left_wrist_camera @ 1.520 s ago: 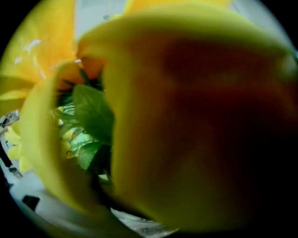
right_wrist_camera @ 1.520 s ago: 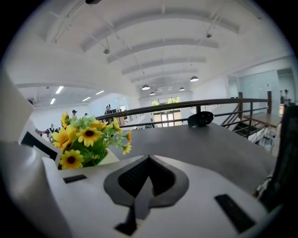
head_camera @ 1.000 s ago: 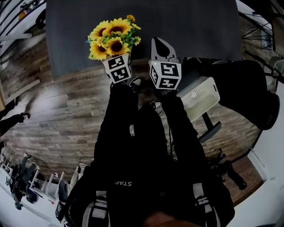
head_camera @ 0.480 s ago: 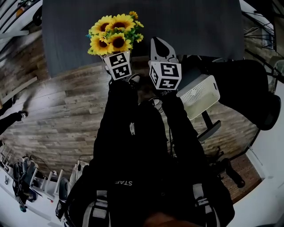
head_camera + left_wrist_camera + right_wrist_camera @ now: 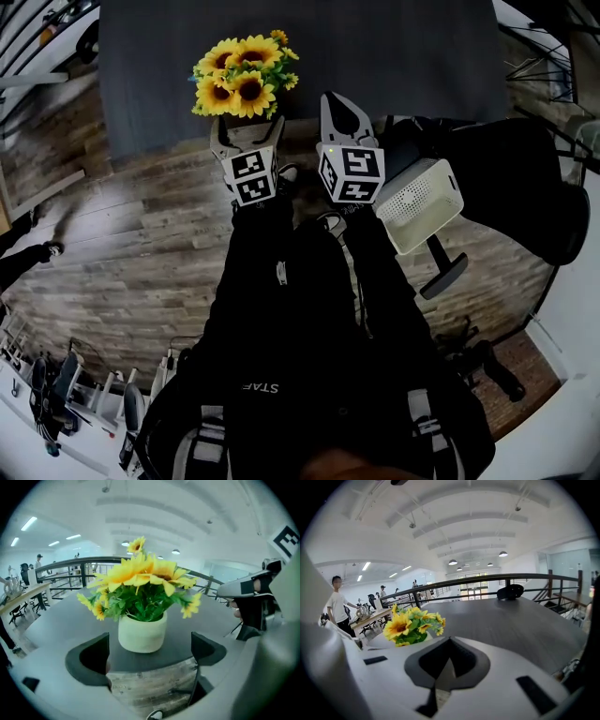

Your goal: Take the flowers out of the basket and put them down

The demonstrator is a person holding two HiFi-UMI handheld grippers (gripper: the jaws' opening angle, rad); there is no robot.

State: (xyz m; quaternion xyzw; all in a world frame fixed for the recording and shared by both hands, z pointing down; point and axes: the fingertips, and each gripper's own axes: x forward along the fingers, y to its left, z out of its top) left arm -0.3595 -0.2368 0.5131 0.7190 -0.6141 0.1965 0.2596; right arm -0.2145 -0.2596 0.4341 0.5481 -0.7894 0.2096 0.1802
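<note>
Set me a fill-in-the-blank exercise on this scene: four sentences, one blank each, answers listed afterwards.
1. Open or shut: the left gripper is ____, gripping nothing.
2. Open or shut: the right gripper is ____.
3. The yellow sunflowers in their round pale pot stand on the dark grey ____.
4. The white perforated plastic basket lies on the person's ____ side.

Missing words: open; shut; table; right.

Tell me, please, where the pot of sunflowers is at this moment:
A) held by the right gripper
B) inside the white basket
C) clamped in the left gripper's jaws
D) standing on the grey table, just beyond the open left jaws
D: in the left gripper view the pot stands on the grey table ahead of the left gripper, whose jaws are apart and touch nothing.
</note>
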